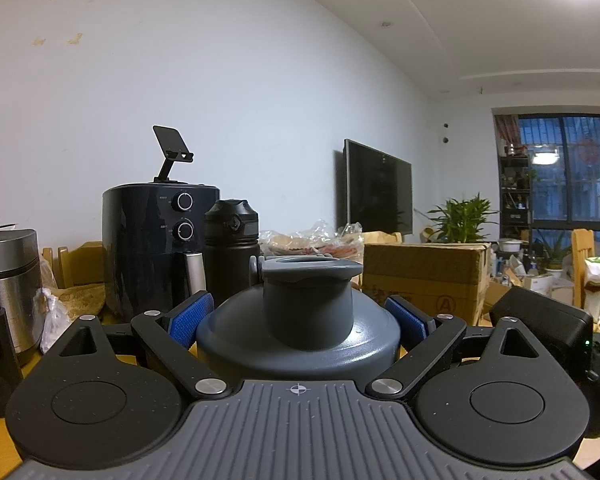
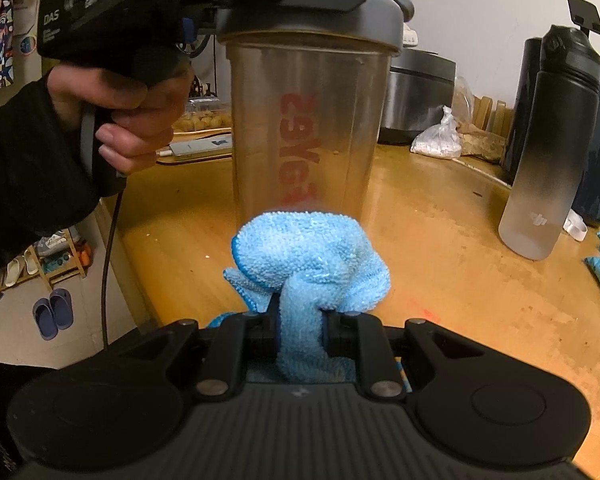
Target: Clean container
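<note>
The right gripper (image 2: 302,320) is clamped narrow on a soft, bunched blue cloth (image 2: 308,252) that will squash against whatever it wipes. Just beyond, at twelve o'clock, stands the shaker bottle (image 2: 304,128): clear plastic, seemingly empty, so likely light, stiff, slick and easy to tip. The left gripper (image 1: 298,316) holds it by the grey lid (image 1: 300,320), blue pads on either side; that is a fair place to steady it. It stands on a glossy wooden table (image 2: 440,248). At two o'clock is a black flask (image 2: 552,148), farther back a white wall (image 1: 220,80).
</note>
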Available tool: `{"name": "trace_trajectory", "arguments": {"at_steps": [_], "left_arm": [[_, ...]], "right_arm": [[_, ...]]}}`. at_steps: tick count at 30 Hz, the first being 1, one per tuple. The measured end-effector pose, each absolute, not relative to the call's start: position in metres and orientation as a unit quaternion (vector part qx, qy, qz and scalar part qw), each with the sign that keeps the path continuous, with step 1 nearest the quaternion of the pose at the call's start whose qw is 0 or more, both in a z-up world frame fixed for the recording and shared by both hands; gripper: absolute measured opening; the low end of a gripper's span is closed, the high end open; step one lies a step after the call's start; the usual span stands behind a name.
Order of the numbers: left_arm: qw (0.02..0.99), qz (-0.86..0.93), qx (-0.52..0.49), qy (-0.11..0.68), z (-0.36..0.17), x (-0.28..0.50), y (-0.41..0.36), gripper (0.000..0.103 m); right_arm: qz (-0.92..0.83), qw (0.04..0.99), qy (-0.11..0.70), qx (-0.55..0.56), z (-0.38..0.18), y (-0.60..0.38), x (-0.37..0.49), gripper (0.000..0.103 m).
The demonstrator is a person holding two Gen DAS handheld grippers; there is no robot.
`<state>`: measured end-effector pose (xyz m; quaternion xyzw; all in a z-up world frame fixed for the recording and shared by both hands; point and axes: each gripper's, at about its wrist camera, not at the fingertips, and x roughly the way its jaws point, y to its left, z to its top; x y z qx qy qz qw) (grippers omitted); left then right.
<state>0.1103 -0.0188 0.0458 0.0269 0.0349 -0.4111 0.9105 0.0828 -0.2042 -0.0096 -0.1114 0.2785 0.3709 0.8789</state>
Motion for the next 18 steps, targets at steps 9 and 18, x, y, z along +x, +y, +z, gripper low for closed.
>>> {"name": "trace_trajectory", "arguments": {"at_steps": [9,18], "left_arm": [[0.911,-0.411,0.027,0.037,0.0477,0.1109,-0.0193,0.094],[0.911,-0.41,0.021,0.039,0.047,0.1108,-0.0188,0.094]], "right_arm": [[0.372,0.879,0.279,-0.108,-0.0094,-0.205,0.084,0.01],[0.379,0.879,0.278,-0.085,-0.0105,-0.2103,0.088,0.01]]}}
